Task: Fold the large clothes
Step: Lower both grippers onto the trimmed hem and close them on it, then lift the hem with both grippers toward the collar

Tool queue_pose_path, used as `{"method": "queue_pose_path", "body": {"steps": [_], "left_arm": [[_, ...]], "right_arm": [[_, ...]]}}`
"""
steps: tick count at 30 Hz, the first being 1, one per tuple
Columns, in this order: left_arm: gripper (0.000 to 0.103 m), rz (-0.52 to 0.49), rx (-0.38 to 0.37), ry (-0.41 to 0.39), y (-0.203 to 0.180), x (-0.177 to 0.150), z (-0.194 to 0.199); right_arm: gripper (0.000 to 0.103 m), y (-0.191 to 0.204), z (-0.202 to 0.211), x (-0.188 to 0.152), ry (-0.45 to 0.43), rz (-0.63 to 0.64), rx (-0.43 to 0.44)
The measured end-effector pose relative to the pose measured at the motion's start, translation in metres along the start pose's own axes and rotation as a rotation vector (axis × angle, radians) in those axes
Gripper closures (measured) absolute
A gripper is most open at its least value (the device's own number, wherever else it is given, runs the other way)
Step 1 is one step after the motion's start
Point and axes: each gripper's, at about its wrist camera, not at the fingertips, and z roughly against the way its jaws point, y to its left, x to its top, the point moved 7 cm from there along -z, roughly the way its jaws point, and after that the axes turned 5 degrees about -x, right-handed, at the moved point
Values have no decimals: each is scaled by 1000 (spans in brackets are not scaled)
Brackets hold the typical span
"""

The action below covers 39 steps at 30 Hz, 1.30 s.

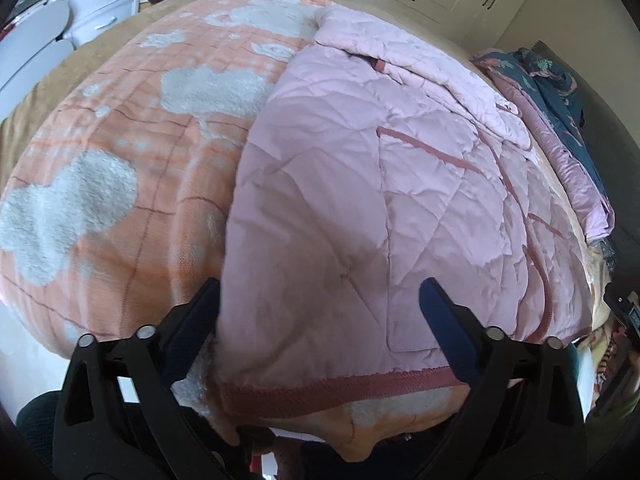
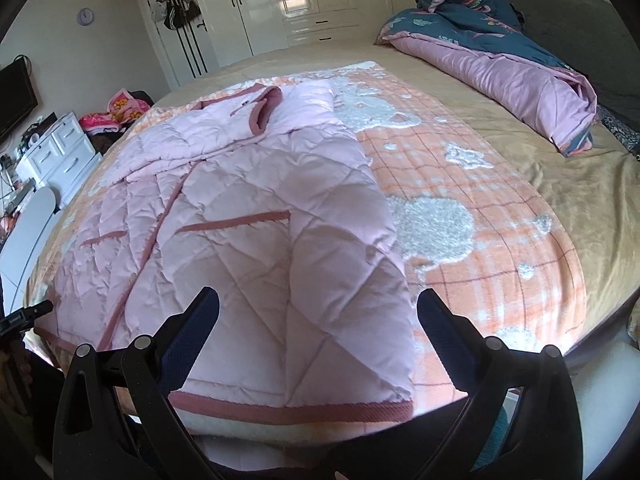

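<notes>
A pink quilted jacket (image 1: 360,208) with dark-pink trim lies spread on an orange checked blanket (image 1: 120,168) on the bed. Its hem runs along the bed's near edge. My left gripper (image 1: 320,292) is open, its jaws wide apart over the jacket's left hem corner, holding nothing. In the right wrist view the same jacket (image 2: 240,220) lies collar away, on the blanket (image 2: 480,220). My right gripper (image 2: 318,304) is open over the jacket's right hem corner, holding nothing.
A rolled pink and dark floral duvet (image 2: 500,64) lies at the bed's far right. White wardrobes (image 2: 288,0) stand behind the bed. A white drawer unit (image 2: 60,148) with clutter stands at the left. The tan bedsheet (image 2: 592,208) shows around the blanket.
</notes>
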Motion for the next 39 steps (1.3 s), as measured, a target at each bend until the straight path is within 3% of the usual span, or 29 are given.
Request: {"method": "queue_pose_path", "body": {"steps": [7,11,18,20,23,26,30,35,39], "left_arm": [[30,-39,9,-14,-6,-1,-2],[54,-10,-26,-47,-4,3,4],[53,-12,-13,-23,-5,2,-1],[52,-5,-14,-18,-3,1,-3],[50,-7,-6,-19,-3,-1,-4],[47,-21,12,-13,-4,-3,-7],[42,-25,19,-4,-5,-5,-9],[40,-32,29,7,-4,-6,-12],[39,-26,29,7,-3,-6,-15]], "right_arm": [[4,-21,-13,-23,83,-48,10],[4,-30,-25,-39,139,-79,32],[4,-22,-43,-59,221,-131,164],[10,-16,-41,-60,207,-129,192],[41,-10,-34,-57,189,-131,242],[56,-4,-22,-48,143,-134,299],[54,7,-13,-36,92,-99,346],[41,5,-33,-45,160,-115,320],[31,0,-44,-50,177,-168,360]]}}
